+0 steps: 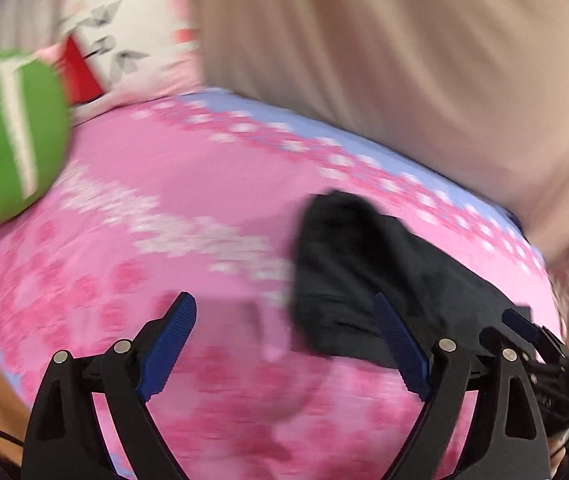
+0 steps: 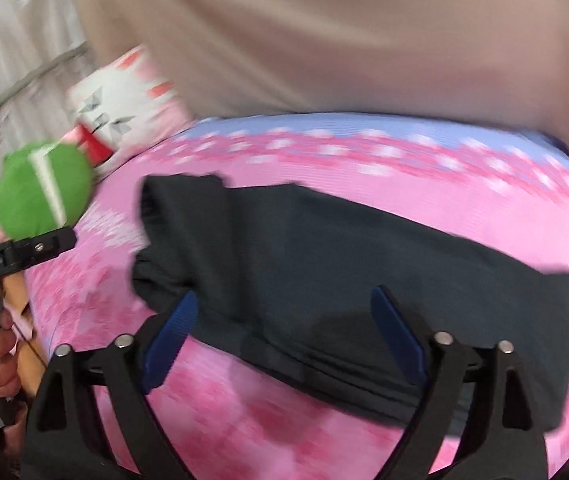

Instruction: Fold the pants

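Dark folded pants (image 2: 324, 248) lie flat on a pink flowered bedsheet (image 2: 484, 208), one end bunched at the left. My right gripper (image 2: 284, 296) hangs open just above their near edge, with its blue pads clear of the cloth. In the left wrist view the pants (image 1: 384, 272) lie to the right. My left gripper (image 1: 284, 300) is open over the sheet (image 1: 164, 184) at their left edge and holds nothing. The views are blurred.
A green round cushion (image 1: 8, 136) and a white cat-face pillow (image 1: 124, 36) sit at the bed's far left. A beige curtain (image 2: 324, 40) hangs behind the bed. A hand (image 2: 0, 356) holds the left gripper's handle at the left edge.
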{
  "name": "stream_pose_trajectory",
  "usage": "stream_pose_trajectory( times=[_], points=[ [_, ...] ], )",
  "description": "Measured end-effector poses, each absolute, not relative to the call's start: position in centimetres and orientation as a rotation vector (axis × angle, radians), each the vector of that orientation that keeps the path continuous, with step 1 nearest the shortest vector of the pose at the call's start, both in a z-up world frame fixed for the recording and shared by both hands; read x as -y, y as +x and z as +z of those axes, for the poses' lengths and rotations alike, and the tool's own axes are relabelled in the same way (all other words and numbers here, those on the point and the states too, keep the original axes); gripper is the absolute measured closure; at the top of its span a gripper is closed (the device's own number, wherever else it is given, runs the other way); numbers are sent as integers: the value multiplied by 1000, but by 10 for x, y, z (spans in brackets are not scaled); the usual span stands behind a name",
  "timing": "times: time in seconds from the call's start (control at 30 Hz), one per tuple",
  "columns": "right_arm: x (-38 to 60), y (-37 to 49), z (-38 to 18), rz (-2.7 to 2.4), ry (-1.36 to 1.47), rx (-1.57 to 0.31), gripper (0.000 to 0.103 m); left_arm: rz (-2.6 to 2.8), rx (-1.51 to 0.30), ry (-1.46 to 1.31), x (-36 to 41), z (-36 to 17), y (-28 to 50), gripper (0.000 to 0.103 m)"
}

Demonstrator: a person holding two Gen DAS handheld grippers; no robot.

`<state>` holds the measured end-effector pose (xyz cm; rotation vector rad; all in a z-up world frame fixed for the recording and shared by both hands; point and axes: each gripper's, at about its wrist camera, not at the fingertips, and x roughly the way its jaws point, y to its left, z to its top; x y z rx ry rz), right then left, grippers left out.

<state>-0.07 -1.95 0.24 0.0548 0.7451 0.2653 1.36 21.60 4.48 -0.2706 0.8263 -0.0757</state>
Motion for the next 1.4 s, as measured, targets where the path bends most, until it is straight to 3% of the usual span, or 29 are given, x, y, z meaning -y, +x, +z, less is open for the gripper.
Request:
stream_pose_trajectory(
  times=[0.23, 0.27, 0.3, 0.37, 0.4, 0.5, 0.67, 0.83, 0.93, 0.97, 1.03, 1.1, 1.13, 1.33, 1.37, 1.4],
  points=[
    [-76, 50, -25, 302, -126, -835, 16, -18, -851, -375, -278, 23, 13, 15],
    [-80, 58, -32, 286, -131, -851, 20, -21, -852, -382, -281, 21, 13, 15],
    [-80, 63, -37, 292, -111, -872, 36, -26, -851, -386, -282, 21, 12, 15],
    [-70, 73, -42, 299, -11, -899, 53, -35, -848, -397, -284, 20, 11, 15],
    [-60, 73, -36, 320, 49, -901, 69, -42, -847, -400, -283, 20, 11, 15],
    [-12, 69, -12, 402, 288, -886, 83, -59, -843, -399, -277, 22, 10, 15],
    [93, 24, 27, 389, 549, -745, 84, -99, -836, -365, -248, 30, 10, 15],
    [200, -71, 32, 74, 575, -647, 83, -161, -841, -313, -202, 36, 15, 15],
    [238, -85, -8, -140, 516, -754, 62, -226, -869, -263, -159, 32, 22, 15],
    [244, -85, -18, -164, 523, -794, 47, -260, -891, -253, -142, 29, 26, 15],
    [254, -93, -29, -100, 618, -801, 43, -333, -929, -265, -116, 25, 30, 15],
    [263, -105, -21, -20, 683, -726, 31, -411, -971, -287, -92, 22, 32, 15],
    [269, -107, -16, -5, 690, -699, 29, -448, -996, -301, -81, 19, 35, 15],
    [295, -91, -27, 14, 740, -713, 29, -486, -1134, -359, -42, -9, 63, 15],
    [296, -85, -32, 17, 743, -723, 42, -487, -1165, -360, -35, -14, 68, 15],
    [293, -78, -36, 16, 732, -743, 65, -487, -1183, -363, -32, -18, 72, 16]
  ],
)
